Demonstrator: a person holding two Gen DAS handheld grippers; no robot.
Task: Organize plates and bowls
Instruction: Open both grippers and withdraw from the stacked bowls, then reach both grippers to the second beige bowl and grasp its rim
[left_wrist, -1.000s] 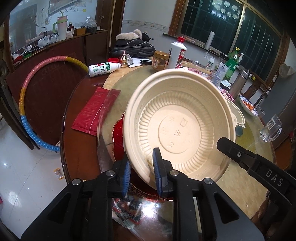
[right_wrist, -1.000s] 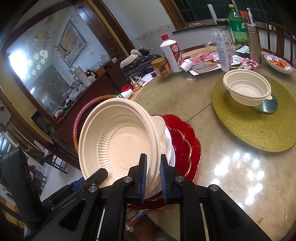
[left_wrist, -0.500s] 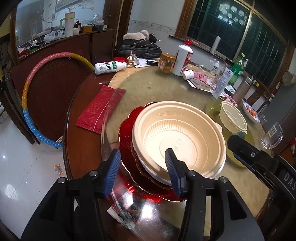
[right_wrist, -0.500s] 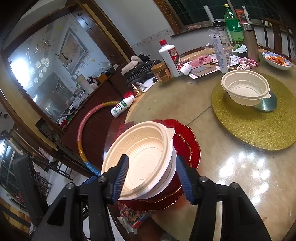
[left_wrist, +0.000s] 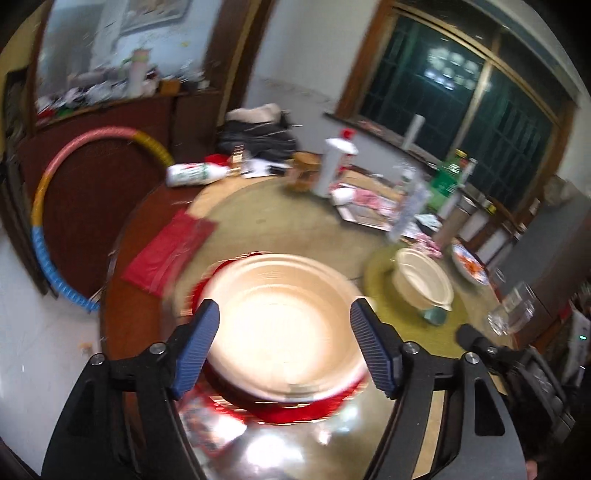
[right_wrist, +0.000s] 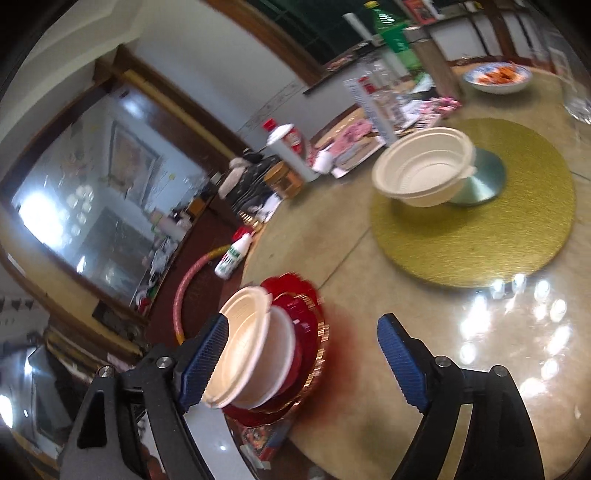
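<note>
A large cream bowl rests upright on a stack of a white dish and red scalloped plates near the table's front edge. My left gripper hovers over it, jaws opening, its blue pads wide on either side of the bowl and not pressing it. My right gripper is also opening; the cream bowl stands by its left finger and nothing is gripped. A smaller cream bowl sits on a round gold mat. Both views are blurred.
Behind the stack stand a white bottle, a jar, a lying bottle, papers and drink bottles. A red bag lies left, a food dish and a glass right. A hoop leans beside the table.
Both grippers, shut on the tilted cream bowl a second ago, have let it go onto the stack and spread wide. The right gripper has swung away to the right and rolled.
</note>
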